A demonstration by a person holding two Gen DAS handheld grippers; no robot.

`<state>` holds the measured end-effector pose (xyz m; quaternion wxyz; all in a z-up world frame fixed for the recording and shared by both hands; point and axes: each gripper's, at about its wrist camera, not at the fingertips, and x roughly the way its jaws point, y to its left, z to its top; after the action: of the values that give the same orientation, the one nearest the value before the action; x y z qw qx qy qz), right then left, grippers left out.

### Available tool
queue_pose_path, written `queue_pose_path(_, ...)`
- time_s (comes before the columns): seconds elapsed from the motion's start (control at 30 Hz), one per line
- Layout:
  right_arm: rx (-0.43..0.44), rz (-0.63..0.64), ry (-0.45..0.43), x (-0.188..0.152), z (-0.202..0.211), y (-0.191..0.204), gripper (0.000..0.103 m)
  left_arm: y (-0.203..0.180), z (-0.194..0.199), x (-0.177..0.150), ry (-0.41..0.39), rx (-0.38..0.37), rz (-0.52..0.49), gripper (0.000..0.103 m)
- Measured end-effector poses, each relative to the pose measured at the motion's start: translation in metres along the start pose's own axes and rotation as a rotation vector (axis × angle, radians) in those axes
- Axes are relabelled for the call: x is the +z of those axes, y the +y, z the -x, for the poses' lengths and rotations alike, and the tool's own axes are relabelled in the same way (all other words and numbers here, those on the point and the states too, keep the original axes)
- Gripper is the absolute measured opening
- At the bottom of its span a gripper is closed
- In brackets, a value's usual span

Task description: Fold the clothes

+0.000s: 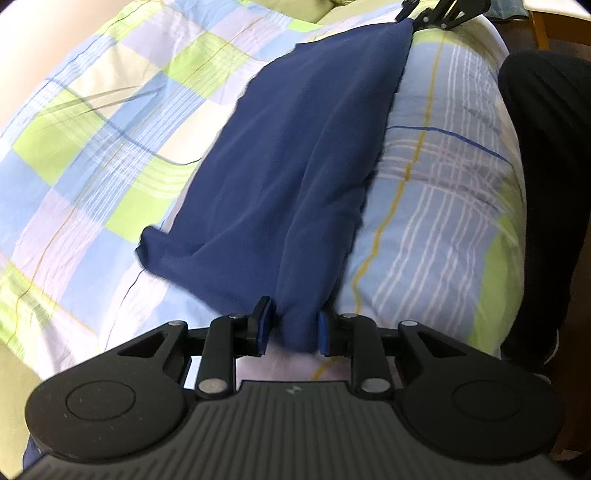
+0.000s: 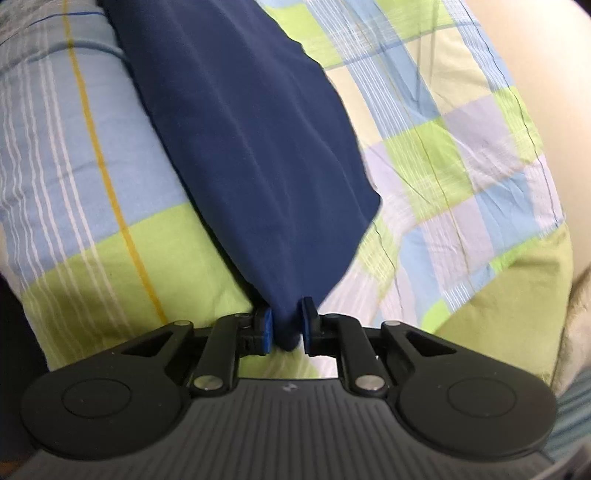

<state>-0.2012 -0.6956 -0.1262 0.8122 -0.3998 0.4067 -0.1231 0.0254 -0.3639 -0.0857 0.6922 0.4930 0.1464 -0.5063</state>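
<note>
in the left wrist view, the left gripper pinches one end of the dark blue cloth between its blue pads. the cloth lies long and narrow on the checked bed cover and runs straight away from this gripper. at the far end the right gripper has the other end, though i cannot tell its grip from here. in the right wrist view, the right gripper is closed on a bunched corner of the same dark blue cloth, which stretches away across the checked bed cover. so each gripper holds one end and the long way of the cloth runs between them. i think the next fold needs one end carried over toward the other.
</note>
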Motion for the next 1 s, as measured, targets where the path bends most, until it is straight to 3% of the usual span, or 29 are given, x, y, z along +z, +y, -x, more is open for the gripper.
queue_pose_path(0.17,-0.035,-0.058,-0.091,0.025,0.050,0.003,0.022,0.025,0.038,-0.026,0.018,0.110,0.093,0.035)
queue_pose_path(0.27,0.018,-0.105,-0.233,0.055,0.082,0.019,0.037,0.040,0.053,-0.038,0.005,0.159,0.161,0.035)
queue_pose_path(0.43,0.138,-0.094,-0.403,0.130,0.099,0.065,0.039,0.049,0.075,-0.052,-0.046,0.210,0.207,0.036)
queue_pose_path(0.53,0.175,-0.011,-0.421,0.163,0.093,0.097,0.044,0.048,0.087,-0.063,-0.075,0.222,0.226,0.042)
queue_pose_path(0.67,0.119,0.181,-0.385,0.196,0.075,0.147,0.047,0.048,0.095,-0.080,-0.101,0.227,0.281,0.043)
queue_pose_path(0.77,0.086,0.190,-0.384,0.213,0.070,0.157,0.047,0.049,0.103,-0.092,-0.111,0.229,0.315,0.047)
queue_pose_path(0.87,0.059,0.207,-0.369,0.231,0.063,0.164,0.046,0.050,0.101,-0.096,-0.134,0.218,0.311,0.049)
queue_pose_path(0.9,0.062,0.207,-0.362,0.237,0.060,0.167,0.038,0.050,0.100,-0.095,-0.147,0.213,0.297,0.053)
queue_pose_path(0.93,0.081,0.190,-0.351,0.242,0.058,0.167,0.020,0.049,0.098,-0.094,-0.160,0.211,0.273,0.056)
queue_pose_path(1.0,0.139,0.119,-0.336,0.246,0.057,0.157,0.014,0.046,0.094,-0.091,-0.189,0.213,0.202,0.064)
